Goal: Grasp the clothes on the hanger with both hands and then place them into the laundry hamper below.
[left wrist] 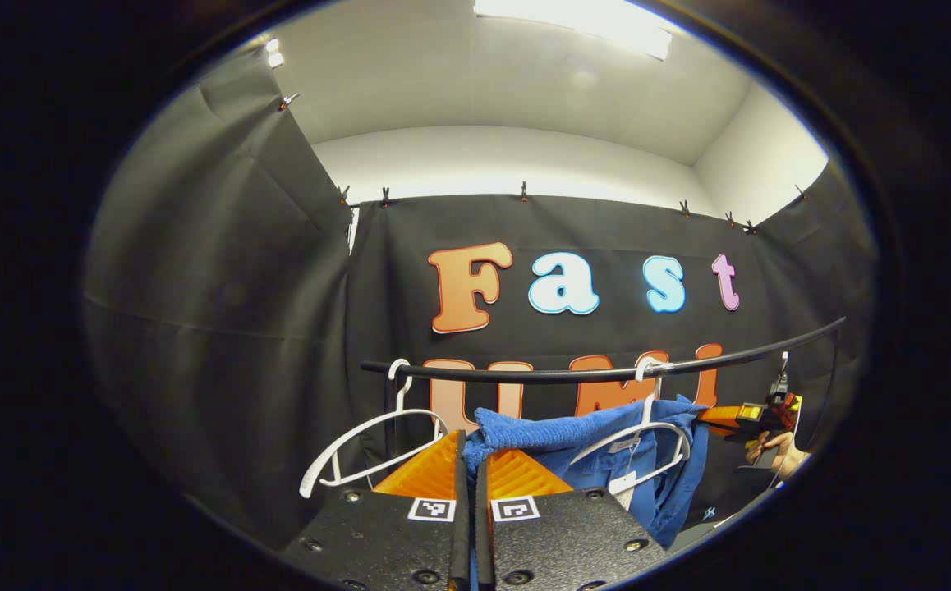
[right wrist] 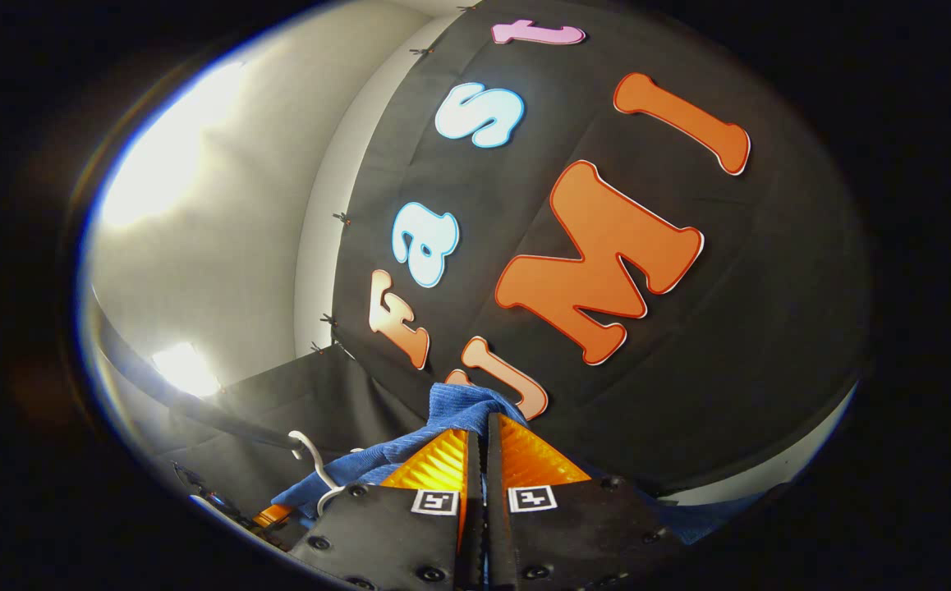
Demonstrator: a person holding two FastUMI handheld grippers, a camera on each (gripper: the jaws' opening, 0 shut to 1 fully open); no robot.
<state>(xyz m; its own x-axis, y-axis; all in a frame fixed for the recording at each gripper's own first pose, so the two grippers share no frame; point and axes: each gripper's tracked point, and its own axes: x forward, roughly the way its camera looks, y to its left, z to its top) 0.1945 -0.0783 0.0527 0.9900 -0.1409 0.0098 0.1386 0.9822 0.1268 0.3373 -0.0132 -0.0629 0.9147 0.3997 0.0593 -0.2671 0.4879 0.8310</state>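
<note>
Blue garment [left wrist: 599,435] on white hanger [left wrist: 644,439], right end of black rail [left wrist: 607,373]; left gripper [left wrist: 472,460] and right gripper [right wrist: 480,443] each clamped on its cloth.

Black cloth wall [left wrist: 221,328] on three sides, clipped along top edge. White wall [left wrist: 508,160] above it, white ceiling [left wrist: 443,74], bright ceiling light [left wrist: 582,20]. Black rail [left wrist: 607,371] spans booth before back cloth.
</note>
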